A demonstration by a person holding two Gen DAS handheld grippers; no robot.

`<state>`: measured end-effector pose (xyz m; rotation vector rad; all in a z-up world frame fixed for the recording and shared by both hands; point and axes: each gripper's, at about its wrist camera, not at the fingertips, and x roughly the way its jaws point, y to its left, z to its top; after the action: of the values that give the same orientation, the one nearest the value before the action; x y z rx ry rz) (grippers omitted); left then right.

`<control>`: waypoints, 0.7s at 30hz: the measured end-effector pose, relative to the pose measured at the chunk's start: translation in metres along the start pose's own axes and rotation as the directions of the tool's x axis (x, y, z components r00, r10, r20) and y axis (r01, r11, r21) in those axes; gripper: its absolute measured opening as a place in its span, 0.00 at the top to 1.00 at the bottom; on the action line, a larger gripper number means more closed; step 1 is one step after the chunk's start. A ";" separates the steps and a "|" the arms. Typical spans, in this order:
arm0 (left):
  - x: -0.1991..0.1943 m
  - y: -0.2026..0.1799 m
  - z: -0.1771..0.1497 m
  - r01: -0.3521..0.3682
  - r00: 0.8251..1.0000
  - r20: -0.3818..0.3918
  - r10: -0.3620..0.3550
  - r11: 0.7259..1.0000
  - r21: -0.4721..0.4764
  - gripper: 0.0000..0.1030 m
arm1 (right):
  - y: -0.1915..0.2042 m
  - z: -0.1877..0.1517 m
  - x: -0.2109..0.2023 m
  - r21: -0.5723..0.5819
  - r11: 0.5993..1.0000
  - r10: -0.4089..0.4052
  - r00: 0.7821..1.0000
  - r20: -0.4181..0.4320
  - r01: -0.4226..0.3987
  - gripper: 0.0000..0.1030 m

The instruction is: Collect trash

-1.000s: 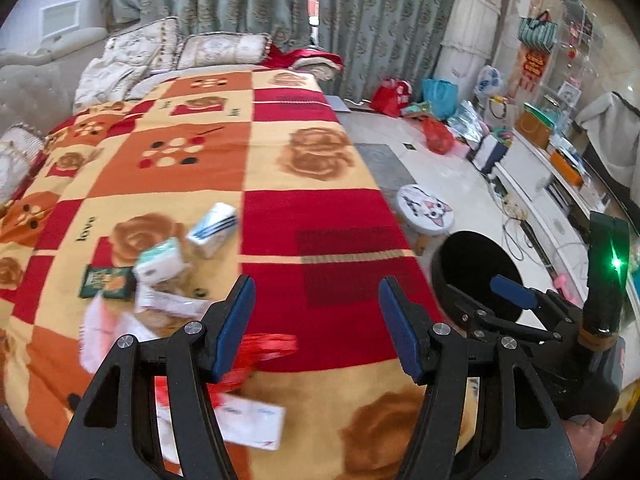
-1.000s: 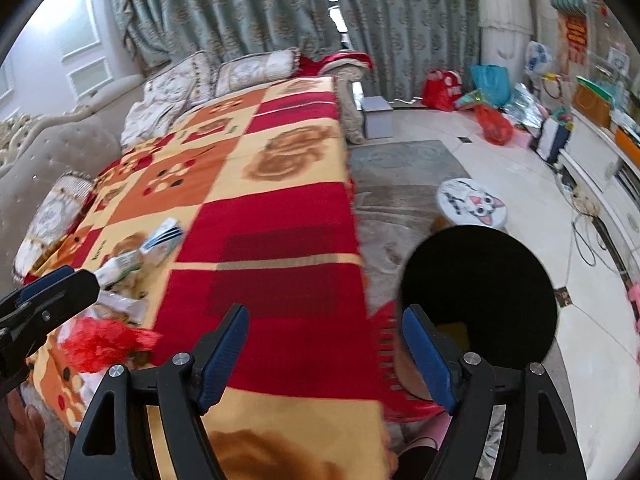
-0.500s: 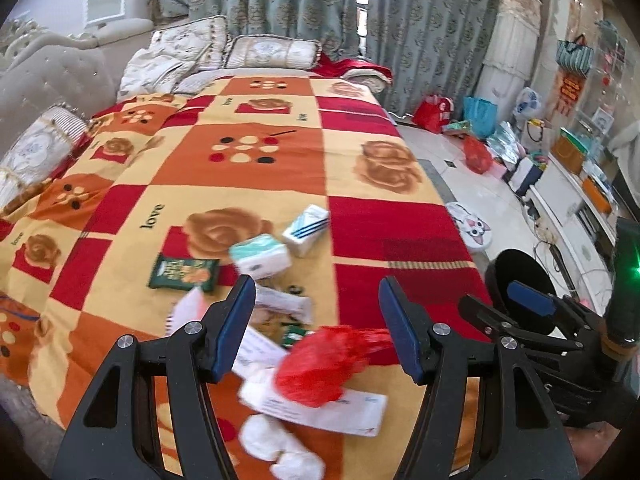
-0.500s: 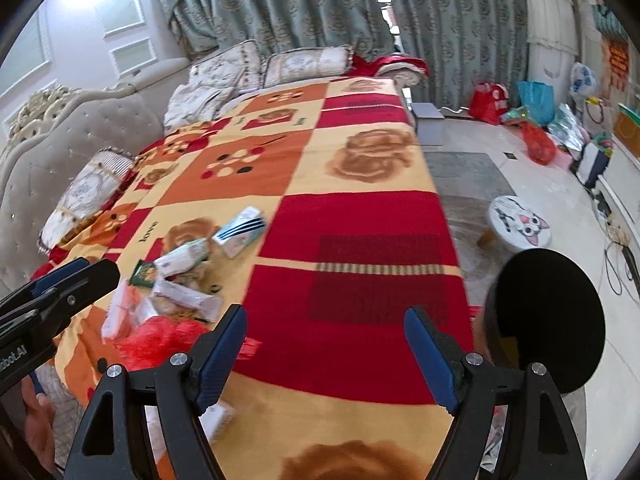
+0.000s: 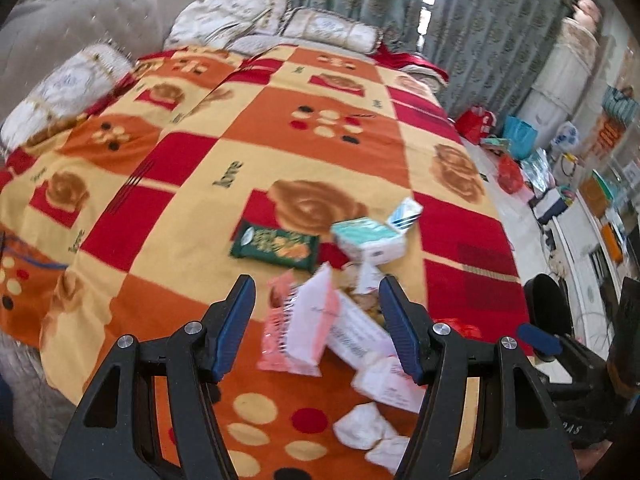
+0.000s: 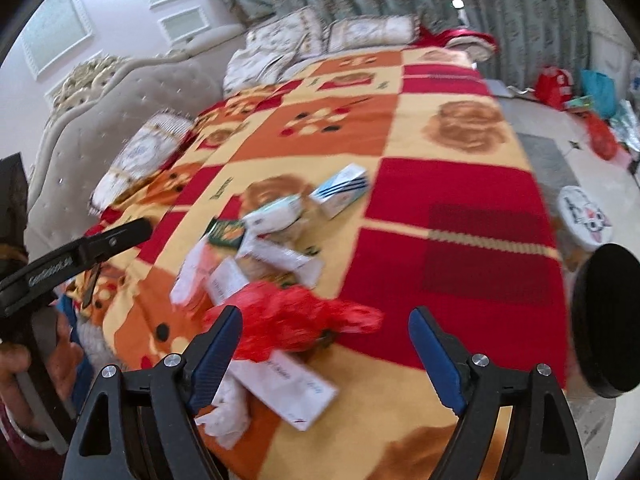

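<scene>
Trash lies in a heap on the patterned bedspread (image 5: 192,184): a green snack packet (image 5: 276,245), a tissue pack (image 5: 370,240), a small carton (image 5: 404,213), a pink-white wrapper (image 5: 304,326), white boxes and crumpled tissues (image 5: 362,426). My left gripper (image 5: 316,330) is open and empty, hovering over the pink wrapper. My right gripper (image 6: 324,350) is open and empty just above a crumpled red plastic bag (image 6: 288,322), with a white box (image 6: 286,386) under it. The carton (image 6: 340,190) and green packet (image 6: 226,232) also show in the right wrist view.
A black round bin (image 6: 606,316) stands on the floor at the bed's right side, also in the left wrist view (image 5: 546,306). A cat-face stool (image 6: 586,216) is beyond it. Pillows (image 5: 332,28) lie at the bed's far end. Bags clutter the floor (image 5: 510,168).
Both grippers have swung left from the bin side and come closer over the trash heap. The red bag now sits between the right gripper's fingers. Both stayed open.
</scene>
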<state>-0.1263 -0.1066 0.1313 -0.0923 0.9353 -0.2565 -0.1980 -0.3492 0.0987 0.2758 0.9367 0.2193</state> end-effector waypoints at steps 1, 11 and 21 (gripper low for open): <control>0.003 0.003 -0.001 -0.001 1.000 -0.005 0.001 1.000 -0.007 0.39 | 0.004 0.000 0.006 -0.008 1.000 0.007 1.000 -0.009 -0.007 0.19; 0.057 0.010 -0.020 0.017 0.994 -0.110 -0.017 1.000 0.000 0.39 | 0.019 -0.003 0.057 -0.046 0.999 0.019 0.996 -0.082 -0.023 0.19; 0.074 0.030 -0.025 0.121 0.974 -0.185 -0.133 0.990 -0.078 0.89 | 0.028 -0.005 0.045 -0.101 0.993 0.056 0.998 -0.015 -0.058 0.61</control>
<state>-0.0993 -0.0959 0.0533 -0.1921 1.1299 -0.3577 -0.1779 -0.3085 0.0713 0.2082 0.9269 0.3204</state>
